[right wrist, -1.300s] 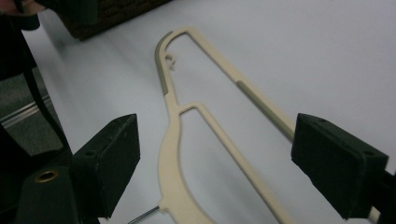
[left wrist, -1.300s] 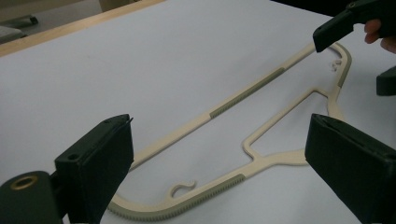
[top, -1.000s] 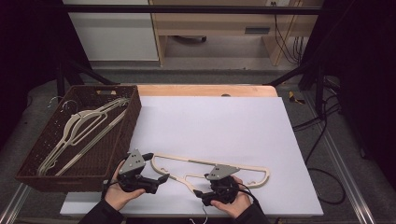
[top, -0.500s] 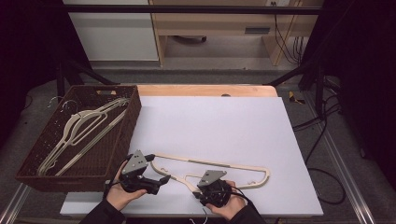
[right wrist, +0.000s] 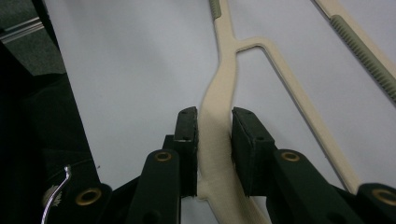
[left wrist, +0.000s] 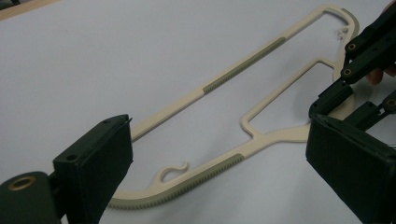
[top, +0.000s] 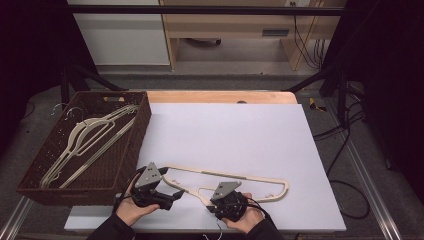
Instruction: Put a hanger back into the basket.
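A cream plastic hanger (top: 250, 176) lies flat on the white table (top: 230, 130) near its front edge. My right gripper (top: 222, 201) is shut on the hanger's neck; in the right gripper view the two pads (right wrist: 187, 126) press the cream neck (right wrist: 217, 135) from both sides. My left gripper (top: 172, 195) rests just left of it with its jaws wide open. In the left gripper view the hanger (left wrist: 243, 70) lies on the table between and beyond the spread jaws of that gripper (left wrist: 222, 135), untouched. The right gripper (left wrist: 359, 56) shows at that view's right edge.
A dark brown wicker basket (top: 131, 150) stands at the table's left and holds several cream hangers (top: 85, 137). A wooden strip (top: 220, 96) runs along the table's far edge. Cables (top: 345, 125) hang off to the right.
My right gripper has shifted left and nearer the front edge, onto the hanger's neck. The left gripper and the hanger have hardly moved.
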A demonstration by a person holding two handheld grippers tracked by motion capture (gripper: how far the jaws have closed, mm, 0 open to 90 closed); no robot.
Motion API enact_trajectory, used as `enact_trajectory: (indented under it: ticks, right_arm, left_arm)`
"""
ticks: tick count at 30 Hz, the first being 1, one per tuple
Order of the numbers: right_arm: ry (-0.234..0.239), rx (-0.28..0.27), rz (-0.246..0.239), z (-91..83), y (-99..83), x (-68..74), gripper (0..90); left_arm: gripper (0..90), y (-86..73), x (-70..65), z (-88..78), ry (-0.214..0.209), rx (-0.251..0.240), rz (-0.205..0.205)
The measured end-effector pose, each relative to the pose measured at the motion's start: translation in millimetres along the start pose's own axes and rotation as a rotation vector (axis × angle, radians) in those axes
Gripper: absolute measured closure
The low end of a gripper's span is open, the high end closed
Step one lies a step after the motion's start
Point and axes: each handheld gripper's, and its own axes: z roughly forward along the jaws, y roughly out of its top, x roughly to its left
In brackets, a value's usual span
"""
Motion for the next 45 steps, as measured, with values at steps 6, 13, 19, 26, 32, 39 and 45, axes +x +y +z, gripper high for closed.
enact_trajectory:
  ticks: [6, 13, 19, 26, 32, 39, 45]
  right_arm:
    - [0.028, -0.015, 0.012, -1.1, 0.3, -4.0, 72.6]
    - [0.079, -0.018, 0.022, -7.2, 2.5, -9.1, 72.5]
    - [0.09, -0.032, 0.026, -9.7, 3.7, -10.2, 72.5]
    - [0.122, -0.04, 0.044, -15.0, 5.2, -12.2, 72.5]
    - [0.133, -0.053, 0.05, -18.8, 6.6, -14.1, 72.6]
    - [0.147, -0.062, 0.053, -22.9, 8.3, -15.1, 72.6]
    - [0.158, -0.081, 0.051, -28.9, 9.8, -17.2, 72.7]
  left_arm:
    - [7.5, -2.1, -3.5, 8.1, -0.019, 0.032, 0.034]
    - [8.4, -1.0, -16.1, 29.2, -0.042, 0.105, 0.148]
    - [11.9, 0.1, -20.8, 43.5, -0.065, 0.16, 0.228]
    - [23.1, 1.5, -24.0, 52.5, -0.056, 0.194, 0.312]
    - [31.9, 3.8, -29.7, 56.6, -0.056, 0.195, 0.37]
    - [43.0, 8.0, -36.8, 63.1, -0.049, 0.206, 0.43]
    - [53.3, 12.5, -39.9, 64.7, -0.023, 0.24, 0.485]
